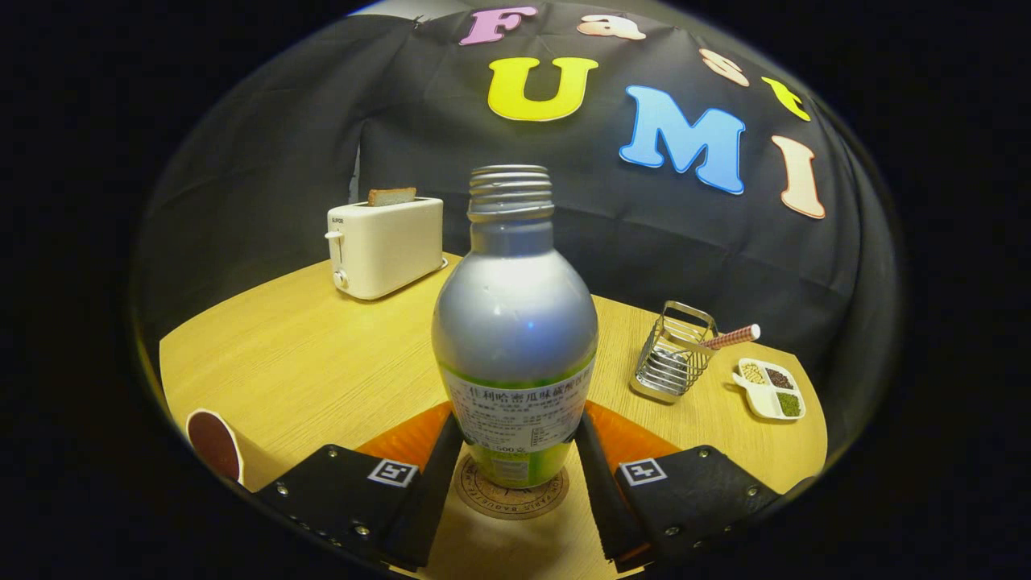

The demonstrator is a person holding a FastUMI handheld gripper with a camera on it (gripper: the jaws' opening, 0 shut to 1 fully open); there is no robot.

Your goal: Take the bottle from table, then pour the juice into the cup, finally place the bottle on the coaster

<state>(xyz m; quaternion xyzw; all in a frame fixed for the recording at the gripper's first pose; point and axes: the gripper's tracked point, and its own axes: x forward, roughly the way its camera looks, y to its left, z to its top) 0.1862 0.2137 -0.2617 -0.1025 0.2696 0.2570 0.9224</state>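
The bottle [514,338] stands on the coaster [511,491], so placing looks done. The gripper [511,467] fingers flank the bottle; I cannot tell if they press.

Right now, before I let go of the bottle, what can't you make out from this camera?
- Claw contact: its fingers flank the bottle; whether both press on it is unclear.
- Coaster: partly hidden by the bottle; touching or hovering, cannot tell.
- Juice level: bottle wall is opaque.
- Cup: cut off at the picture's edge; contents unclear.
- Dish fillings: too small to identify.
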